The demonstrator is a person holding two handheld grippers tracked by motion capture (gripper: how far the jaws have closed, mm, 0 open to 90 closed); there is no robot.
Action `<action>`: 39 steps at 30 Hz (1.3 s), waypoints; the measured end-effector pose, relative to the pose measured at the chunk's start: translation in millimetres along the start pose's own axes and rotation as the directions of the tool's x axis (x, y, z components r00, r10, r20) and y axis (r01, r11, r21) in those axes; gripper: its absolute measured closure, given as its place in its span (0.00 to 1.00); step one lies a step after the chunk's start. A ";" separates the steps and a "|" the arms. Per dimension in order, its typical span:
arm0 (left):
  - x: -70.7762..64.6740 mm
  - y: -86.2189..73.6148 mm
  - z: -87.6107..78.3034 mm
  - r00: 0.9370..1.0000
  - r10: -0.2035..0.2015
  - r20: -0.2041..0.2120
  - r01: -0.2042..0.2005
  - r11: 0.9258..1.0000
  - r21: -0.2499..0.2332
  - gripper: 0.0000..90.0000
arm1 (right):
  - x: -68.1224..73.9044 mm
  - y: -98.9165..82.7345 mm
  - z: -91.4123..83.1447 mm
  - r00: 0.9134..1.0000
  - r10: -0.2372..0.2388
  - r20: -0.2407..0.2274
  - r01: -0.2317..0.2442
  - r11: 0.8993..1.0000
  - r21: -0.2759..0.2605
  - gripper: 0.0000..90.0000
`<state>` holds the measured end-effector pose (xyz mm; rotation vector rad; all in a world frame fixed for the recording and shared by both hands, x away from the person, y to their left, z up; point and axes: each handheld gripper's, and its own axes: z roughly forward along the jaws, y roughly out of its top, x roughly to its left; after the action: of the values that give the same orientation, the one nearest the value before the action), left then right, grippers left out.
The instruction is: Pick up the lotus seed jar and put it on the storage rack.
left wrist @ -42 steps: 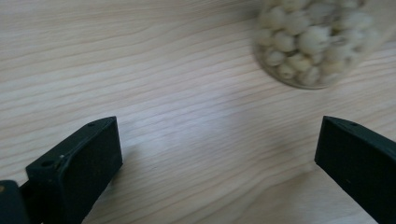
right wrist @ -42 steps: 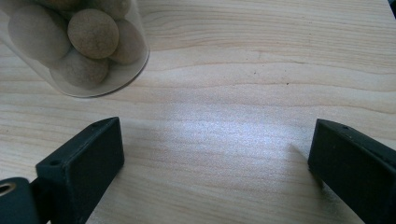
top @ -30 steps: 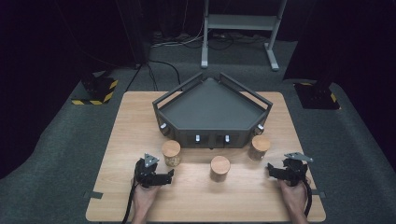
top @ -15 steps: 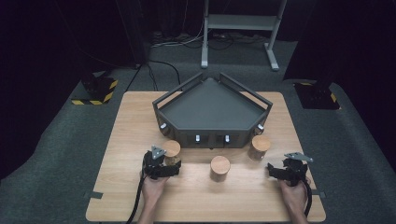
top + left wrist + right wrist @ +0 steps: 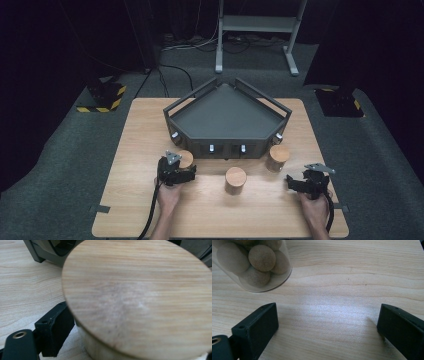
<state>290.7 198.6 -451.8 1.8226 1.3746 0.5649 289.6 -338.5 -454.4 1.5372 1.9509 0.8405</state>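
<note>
Three glass jars with wooden lids stand in front of a dark five-sided tray (image 5: 226,148). My left gripper (image 5: 184,166) is around the left jar (image 5: 186,158). Its jaws have just been closing with the jar between them. In the left gripper view the jar's round lid (image 5: 140,297) looms close, one black pad (image 5: 56,332) lies against the glass wall, and the other jaw is hidden under the lid. My right gripper (image 5: 291,183) rests at the right front, open (image 5: 327,327) over bare wood. A jar of brown balls (image 5: 254,265) stands ahead of it.
The middle jar (image 5: 235,179) stands between my two hands and the right jar (image 5: 277,157) sits by the tray's front right corner. The wooden table (image 5: 150,125) has bare room left of the tray. Dark floor surrounds it.
My left hand has moved forward and to the right until its gripper reached the left jar and closed in around it. The right hand has kept still.
</note>
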 end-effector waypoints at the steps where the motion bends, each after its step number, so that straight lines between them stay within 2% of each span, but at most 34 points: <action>1: -0.9 0.3 0.5 1.000 0.000 -0.003 0.000 1.000 0.000 0.15 | 0.0 0.0 0.0 1.000 0.000 0.000 0.000 1.000 0.000 0.03; 10: -9.3 -0.9 2.8 0.999 0.028 -0.028 -0.028 0.999 -0.016 0.26 | 0.0 0.0 0.0 1.000 0.000 0.000 0.000 1.000 0.000 0.03; 21: -13.9 -2.1 2.1 0.997 0.053 -0.047 -0.054 0.998 -0.018 0.28 | -0.1 -0.1 0.0 1.000 0.001 0.000 -0.001 1.000 0.000 0.03; 26: -11.6 -0.7 0.9 0.997 0.067 -0.035 -0.068 0.998 -0.010 0.28 | -0.1 -0.1 0.0 1.000 0.001 0.000 -0.001 1.000 -0.001 0.03; 32: -8.0 1.1 -3.9 0.998 0.055 -0.012 -0.055 0.998 -0.012 0.28 | -0.2 -0.2 0.0 1.000 0.002 0.000 -0.002 1.000 -0.001 0.03; 39: -5.9 6.4 -13.1 0.998 0.059 0.001 -0.059 0.998 -0.014 0.28 | -0.2 -0.2 -0.1 1.000 0.002 0.000 -0.002 1.000 -0.001 0.03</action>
<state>283.1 196.4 -438.2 1.8566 1.3163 0.6022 289.5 -338.7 -454.5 1.5385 1.9490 0.8421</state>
